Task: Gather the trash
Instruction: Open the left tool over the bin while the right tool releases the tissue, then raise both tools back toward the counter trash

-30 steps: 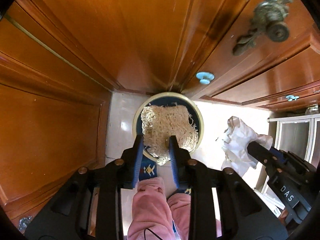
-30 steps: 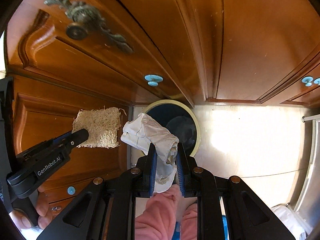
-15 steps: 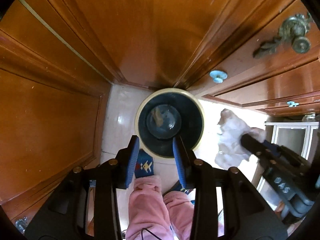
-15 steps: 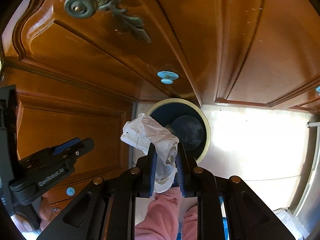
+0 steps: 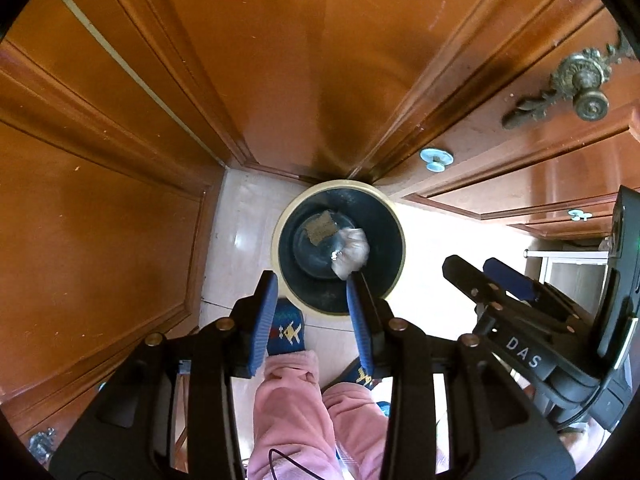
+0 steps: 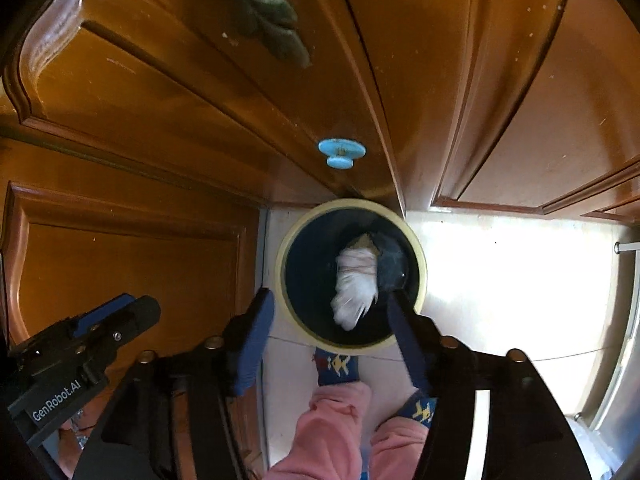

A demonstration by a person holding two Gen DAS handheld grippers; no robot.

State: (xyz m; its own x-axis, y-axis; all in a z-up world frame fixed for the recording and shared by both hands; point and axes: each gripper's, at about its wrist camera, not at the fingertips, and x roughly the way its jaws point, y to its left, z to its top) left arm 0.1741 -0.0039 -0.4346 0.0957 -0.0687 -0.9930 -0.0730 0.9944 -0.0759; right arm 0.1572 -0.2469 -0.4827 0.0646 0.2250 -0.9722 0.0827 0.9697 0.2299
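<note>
Around me stand tall brown wooden cabinet doors (image 5: pixel 280 60), one with an ornate brass handle (image 5: pixel 576 88) and one with a small light-blue knob (image 6: pixel 340 152); they crowd close behind the round dark bin (image 5: pixel 276 248) with its pale rim, which sits on the floor in the corner. Nothing blocks its mouth from above. My own legs in pink trousers (image 5: pixel 304 408) and blue patterned socks (image 6: pixel 336 366) show below, just in front of the bin. My left gripper (image 5: pixel 316 312) hangs over the bin's near rim with its blue pads spread and nothing between them; a second ago they held the fibrous tan scrubber pad (image 5: pixel 320 228), which now lies at the bottom of the bin. My right gripper (image 6: pixel 332 324) has just been opening: its jaws stand wide apart, and the crumpled white paper (image 6: pixel 356 280) they pinched half a second ago is free of them, blurred, inside the bin's mouth beside the scrubber. In the left view that paper looks paler and smaller, low in the bin. The floor (image 6: pixel 500 280) is pale glossy tile, brightly sunlit to the right, with a white metal frame at the far edge.
</note>
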